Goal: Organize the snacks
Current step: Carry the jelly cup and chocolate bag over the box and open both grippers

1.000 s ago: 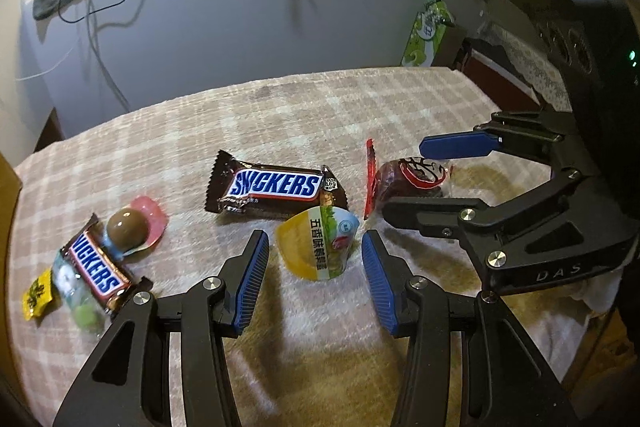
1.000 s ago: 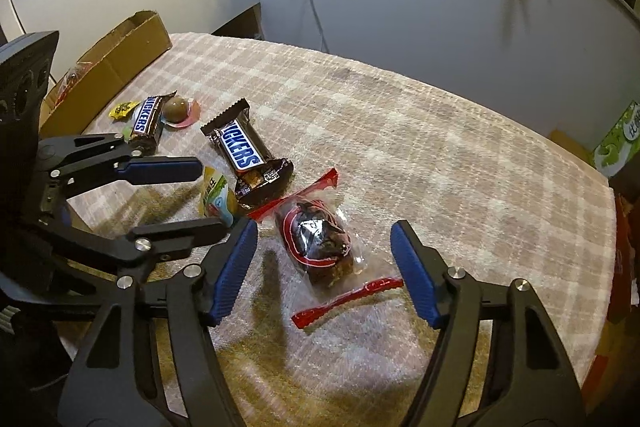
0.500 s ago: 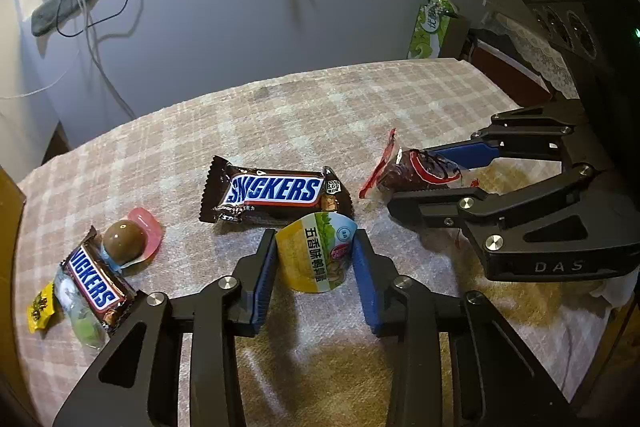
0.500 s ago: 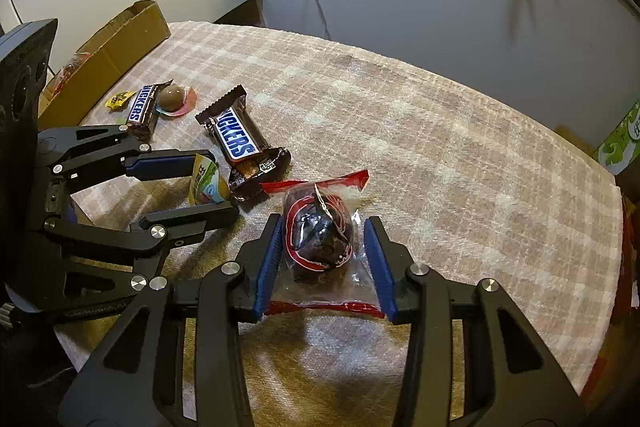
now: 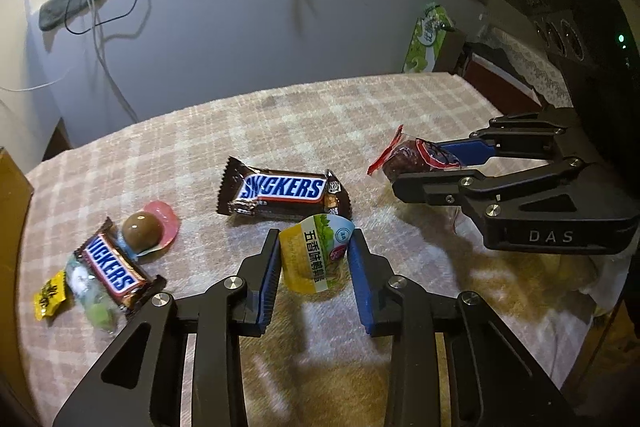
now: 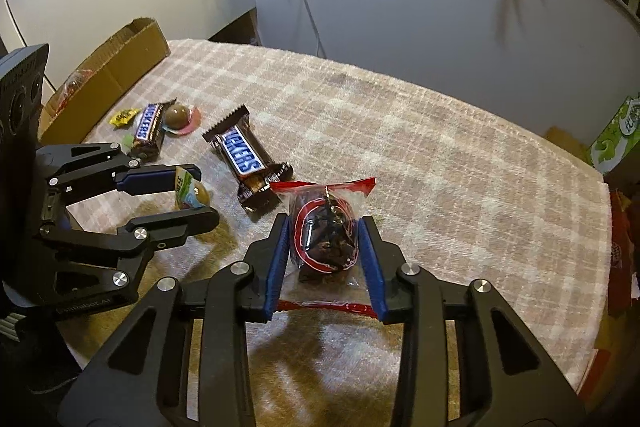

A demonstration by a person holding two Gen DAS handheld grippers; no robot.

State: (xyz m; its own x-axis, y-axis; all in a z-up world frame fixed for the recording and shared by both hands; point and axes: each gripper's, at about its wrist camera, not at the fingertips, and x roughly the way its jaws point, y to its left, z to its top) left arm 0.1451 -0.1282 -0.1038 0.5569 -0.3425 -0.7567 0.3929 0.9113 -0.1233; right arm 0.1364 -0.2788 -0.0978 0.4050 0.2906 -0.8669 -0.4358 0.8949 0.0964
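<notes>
The left gripper (image 5: 314,259) is seen entering from the bottom of its frame, angled down over the plaid table (image 5: 320,123). Its blue pads are closed narrow on a yellow jelly cup (image 5: 314,257), gripped at frame center. The right gripper (image 6: 326,241) is likewise angled in from the bottom, pads pressed against both sides of a clear red-edged snack bag (image 6: 324,231), held at center. A large Snickers (image 5: 280,191) is seen lying just above the cup. At lower left, a small Snickers (image 5: 112,269), a chocolate ball (image 5: 142,229) and a yellow candy (image 5: 50,293) are clustered. A cardboard box (image 6: 108,79) is seen at upper left of the right view.
</notes>
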